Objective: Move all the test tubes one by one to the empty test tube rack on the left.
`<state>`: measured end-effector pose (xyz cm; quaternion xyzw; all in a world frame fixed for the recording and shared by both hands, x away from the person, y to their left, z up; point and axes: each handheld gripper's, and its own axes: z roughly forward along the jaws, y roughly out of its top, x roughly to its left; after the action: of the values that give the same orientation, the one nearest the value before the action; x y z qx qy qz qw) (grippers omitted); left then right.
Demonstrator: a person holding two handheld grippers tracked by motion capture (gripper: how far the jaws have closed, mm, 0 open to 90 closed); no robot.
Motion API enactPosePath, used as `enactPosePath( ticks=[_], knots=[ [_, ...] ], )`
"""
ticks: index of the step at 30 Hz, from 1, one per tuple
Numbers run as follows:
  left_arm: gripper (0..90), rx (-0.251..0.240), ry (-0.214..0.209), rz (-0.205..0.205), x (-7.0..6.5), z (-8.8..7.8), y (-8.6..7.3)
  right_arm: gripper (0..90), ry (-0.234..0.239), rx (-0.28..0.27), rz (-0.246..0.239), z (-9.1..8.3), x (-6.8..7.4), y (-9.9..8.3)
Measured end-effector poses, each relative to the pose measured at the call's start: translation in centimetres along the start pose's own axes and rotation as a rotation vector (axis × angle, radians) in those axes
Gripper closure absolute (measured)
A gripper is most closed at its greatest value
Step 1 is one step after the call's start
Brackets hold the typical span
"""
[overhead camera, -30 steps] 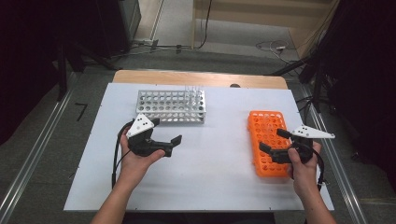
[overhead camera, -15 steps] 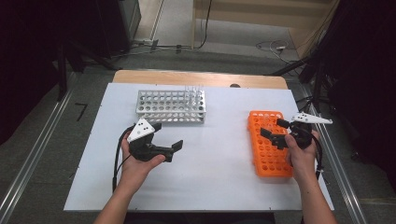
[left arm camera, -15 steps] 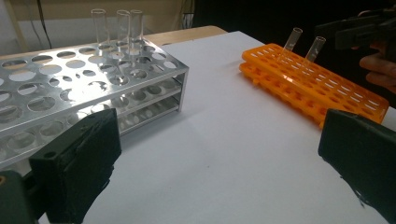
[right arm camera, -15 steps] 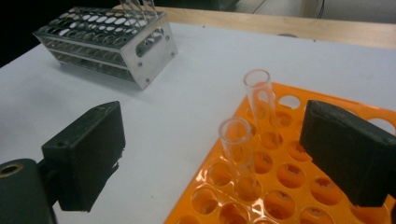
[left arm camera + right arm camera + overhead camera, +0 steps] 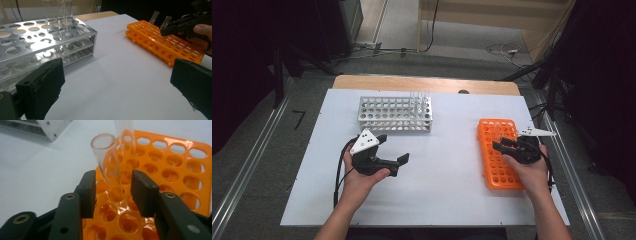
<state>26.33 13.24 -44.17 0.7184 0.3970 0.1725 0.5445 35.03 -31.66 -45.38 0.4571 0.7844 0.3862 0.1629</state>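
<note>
Test tube in orange rack, mouth up, axis tilted

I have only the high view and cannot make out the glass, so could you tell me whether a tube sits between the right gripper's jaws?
Observer: Yes. A clear tube stands in the orange rack between the jaws of the right gripper, which have just been closing; a gap shows at each pad.
Operator: Is it the only tube in that rack?
Observer: No, a second tube stands just behind it.
Operator: Do they stand upright?
Observer: No, the left gripper view shows both leaning the same way.
</note>
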Motion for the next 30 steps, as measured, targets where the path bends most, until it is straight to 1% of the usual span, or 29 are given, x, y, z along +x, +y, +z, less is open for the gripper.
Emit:
enactPosePath(
  ticks=[3,6,7,11,15,17,21,24,30],
  knots=[
    [0.0,0.001,-0.002,-0.001,0.0,0.1,-0.1,63.1,-0.01,0.02,-0.022,0.2,0.2,0.0],
    [0.0,0.003,-0.001,-0.003,0.1,0.1,-0.2,67.2,-0.027,0.031,-0.023,0.4,0.4,0.0],
    [0.0,0.003,0.0,-0.002,0.1,0.0,-0.2,68.3,-0.039,0.036,-0.03,0.4,0.4,0.0],
    [0.0,0.003,0.002,-0.003,0.1,0.0,-0.1,71.3,-0.071,0.036,-0.051,0.5,0.7,-0.1],
    [0.0,0.005,0.003,-0.001,0.1,0.0,-0.2,73.6,-0.09,0.029,-0.046,0.5,0.8,-0.1],
    [0.0,0.006,0.003,0.0,0.0,0.0,-0.2,73.8,-0.092,0.023,-0.043,0.5,0.8,-0.1],
    [0.0,-0.001,0.001,-0.006,0.0,-0.1,-0.1,74.0,-0.087,0.0,-0.042,0.3,0.8,-0.2],
    [0.0,-0.003,0.001,-0.002,0.0,-0.1,0.1,74.2,-0.081,-0.025,-0.035,-0.1,0.6,-0.2],
    [0.0,-0.013,-0.007,0.003,-0.1,-0.4,0.3,74.2,-0.072,-0.106,-0.023,-1.9,0.7,0.3]
  ],
)
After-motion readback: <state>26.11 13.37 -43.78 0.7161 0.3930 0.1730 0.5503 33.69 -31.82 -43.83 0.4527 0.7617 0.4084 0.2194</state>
